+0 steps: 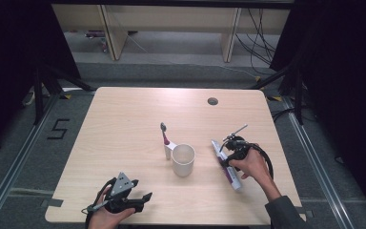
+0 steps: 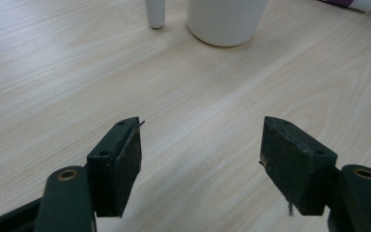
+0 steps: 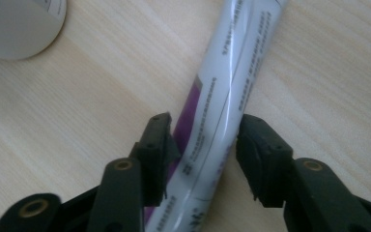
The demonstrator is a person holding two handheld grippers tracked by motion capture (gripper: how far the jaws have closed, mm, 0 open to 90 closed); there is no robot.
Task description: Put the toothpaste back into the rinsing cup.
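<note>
My right gripper [image 3: 203,145] has its fingers [image 3: 157,145] astride the toothpaste tube [image 3: 227,92], one on each flank. The left-hand pad in the right gripper view sits against the tube's purple side; the other looks to be touching or a hair off, and I cannot tell whether they truly press, so I would not call it a grip. The tube lies flat on the table [image 1: 124,124], slanting toward the near right corner, with its near end not far from the right edge. In the high view my right hand [image 1: 252,164] covers the tube's middle.

My left gripper [image 2: 200,145] rests near the front edge, fingers [image 2: 118,159] spread wide with bare wood between them. Ahead of it stands the white cup [image 1: 183,160], and just beside the cup on its left an upright toothbrush [image 1: 166,141].

Open room: the whole left half of the table, the far strip up to the cable hole [image 1: 212,101], and the stretch between cup and tube.
</note>
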